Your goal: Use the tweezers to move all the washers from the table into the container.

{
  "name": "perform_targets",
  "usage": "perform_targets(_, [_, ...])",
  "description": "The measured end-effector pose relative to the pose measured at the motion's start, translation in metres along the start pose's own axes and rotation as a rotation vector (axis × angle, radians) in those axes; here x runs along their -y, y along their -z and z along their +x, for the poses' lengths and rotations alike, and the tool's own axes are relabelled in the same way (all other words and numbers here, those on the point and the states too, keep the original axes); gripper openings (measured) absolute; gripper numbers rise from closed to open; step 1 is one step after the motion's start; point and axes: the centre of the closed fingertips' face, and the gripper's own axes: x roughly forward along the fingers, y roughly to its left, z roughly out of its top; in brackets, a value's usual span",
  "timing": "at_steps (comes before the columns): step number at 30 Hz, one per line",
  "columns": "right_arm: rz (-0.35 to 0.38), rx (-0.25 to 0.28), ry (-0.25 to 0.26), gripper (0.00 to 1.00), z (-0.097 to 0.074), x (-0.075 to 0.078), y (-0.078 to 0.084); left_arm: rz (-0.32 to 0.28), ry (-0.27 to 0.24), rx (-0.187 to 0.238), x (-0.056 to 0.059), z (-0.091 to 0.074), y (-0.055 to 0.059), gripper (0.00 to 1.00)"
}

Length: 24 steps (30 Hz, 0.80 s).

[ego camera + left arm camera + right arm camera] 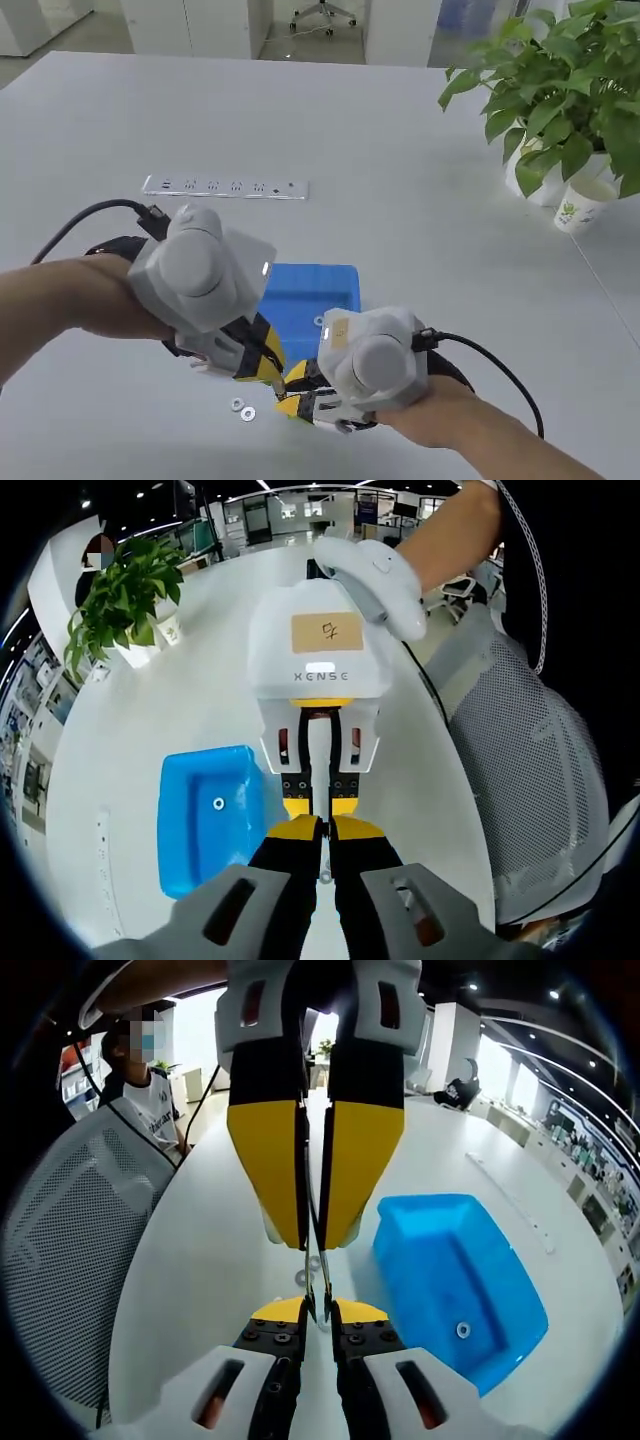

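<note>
Two washers [237, 404] lie on the tabletop [400, 200] near the container [322, 288]. My left gripper [322, 828] and right gripper [318, 1312] both clamp jaws on the tweezers [319, 1280]; a loose handover could drop them.

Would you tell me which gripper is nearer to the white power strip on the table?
Left. The left gripper is on the side toward the power strip; the right gripper sits beyond it, closer to the person's body.

Washers [237, 404] lie before container [322, 284] (one inside).
</note>
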Motion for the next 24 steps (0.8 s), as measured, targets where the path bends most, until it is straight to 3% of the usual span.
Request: perform_targets(24, [0.015, -0.004, -0.010, 0.12, 0.0077, 0.0011, 0.0051, -0.001, 0.003, -0.006, -0.0026, 0.0070, 0.0070, 0.06])
